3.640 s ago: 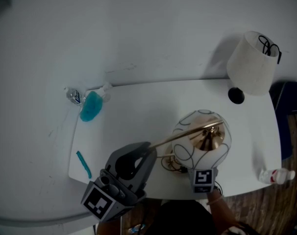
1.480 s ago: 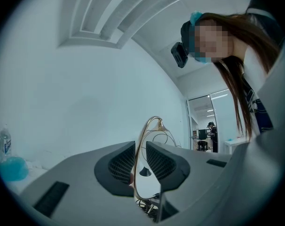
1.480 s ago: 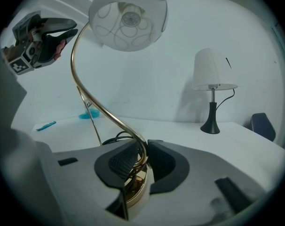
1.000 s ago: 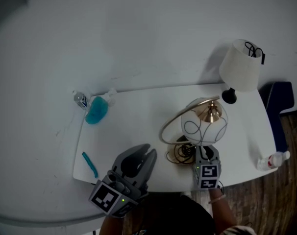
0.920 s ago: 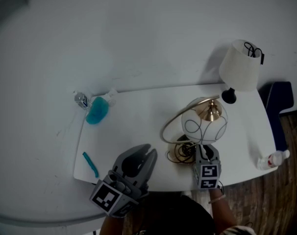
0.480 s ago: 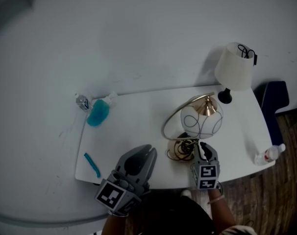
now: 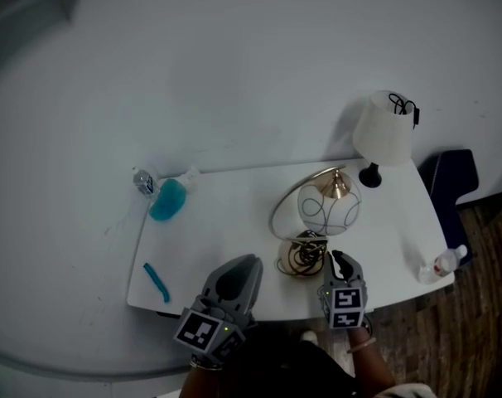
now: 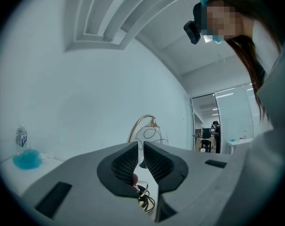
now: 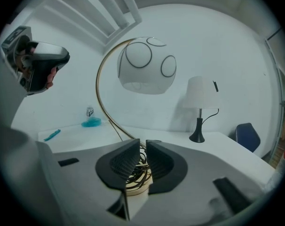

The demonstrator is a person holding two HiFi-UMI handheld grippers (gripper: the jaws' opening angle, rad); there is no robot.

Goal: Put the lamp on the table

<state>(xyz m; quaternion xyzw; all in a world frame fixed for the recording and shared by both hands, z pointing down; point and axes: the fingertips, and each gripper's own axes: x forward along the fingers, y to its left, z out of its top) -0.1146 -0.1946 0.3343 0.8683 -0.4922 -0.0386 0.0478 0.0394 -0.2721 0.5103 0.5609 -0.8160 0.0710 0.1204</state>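
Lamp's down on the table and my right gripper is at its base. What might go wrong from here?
1. The coiled cord sits in the narrow gap of the right gripper's nearly closed jaws; backing off without opening may drag the globe lamp.
2. Its globe hangs from a thin arc, off to one side of the small base, so a tug might tip it, perhaps toward the shade lamp behind.
3. The base stands near the table's front edge.
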